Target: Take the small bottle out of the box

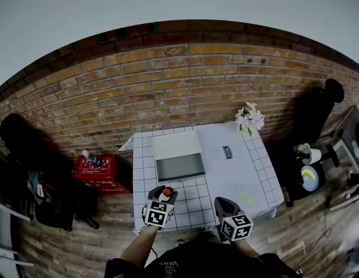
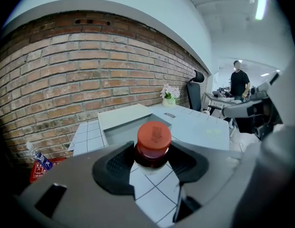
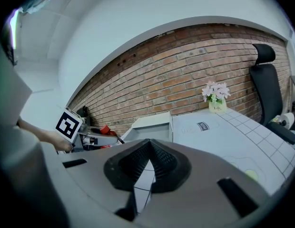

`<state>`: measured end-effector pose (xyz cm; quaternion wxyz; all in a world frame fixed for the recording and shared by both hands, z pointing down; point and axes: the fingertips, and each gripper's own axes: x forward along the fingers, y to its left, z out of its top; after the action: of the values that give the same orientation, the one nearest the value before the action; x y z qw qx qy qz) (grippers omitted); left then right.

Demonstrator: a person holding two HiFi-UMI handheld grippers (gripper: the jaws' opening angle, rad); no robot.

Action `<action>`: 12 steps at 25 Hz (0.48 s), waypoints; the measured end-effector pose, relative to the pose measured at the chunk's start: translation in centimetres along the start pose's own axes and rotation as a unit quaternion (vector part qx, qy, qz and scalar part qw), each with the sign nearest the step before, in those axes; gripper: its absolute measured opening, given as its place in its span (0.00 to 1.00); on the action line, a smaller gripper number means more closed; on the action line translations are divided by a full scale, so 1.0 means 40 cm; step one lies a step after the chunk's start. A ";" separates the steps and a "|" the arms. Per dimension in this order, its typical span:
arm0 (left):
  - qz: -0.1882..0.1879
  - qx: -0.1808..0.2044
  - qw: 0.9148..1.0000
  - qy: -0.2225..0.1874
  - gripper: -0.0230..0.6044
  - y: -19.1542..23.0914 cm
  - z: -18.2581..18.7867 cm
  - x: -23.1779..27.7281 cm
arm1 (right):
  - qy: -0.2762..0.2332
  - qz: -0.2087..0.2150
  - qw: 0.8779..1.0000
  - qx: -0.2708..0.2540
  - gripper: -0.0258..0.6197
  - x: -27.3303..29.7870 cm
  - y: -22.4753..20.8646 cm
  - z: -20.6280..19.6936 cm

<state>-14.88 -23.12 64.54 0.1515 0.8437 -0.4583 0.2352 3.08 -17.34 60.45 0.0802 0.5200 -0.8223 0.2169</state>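
Note:
My left gripper (image 2: 152,161) is shut on a small bottle with a red cap (image 2: 153,136); the black pads press its dark neck from both sides, above the checkered table. In the head view that gripper (image 1: 162,200) holds the bottle (image 1: 167,192) just in front of the open grey box (image 1: 179,168), whose white lid (image 1: 176,144) lies folded back. My right gripper (image 3: 148,161) hangs shut and empty over the table's near edge, in the head view (image 1: 227,208) to the right of the left one. From the right gripper view the red cap (image 3: 104,129) shows at the left.
A flower pot (image 1: 249,120) stands at the table's far right corner. A red crate (image 1: 97,169) with a plastic bottle sits on the floor left of the table. A black chair (image 1: 321,112) and a stool with objects (image 1: 308,177) are at the right. A person (image 2: 240,82) stands far off.

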 end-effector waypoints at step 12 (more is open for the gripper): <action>-0.014 -0.004 1.000 -0.013 0.39 -0.014 -0.085 -0.127 | 0.008 -0.007 1.000 0.006 0.04 -0.049 0.109 -0.089</action>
<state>-17.67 -17.64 64.68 0.1526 0.8523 -0.4492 0.2204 -0.25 -12.57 61.74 0.0849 0.5244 -0.8167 0.2253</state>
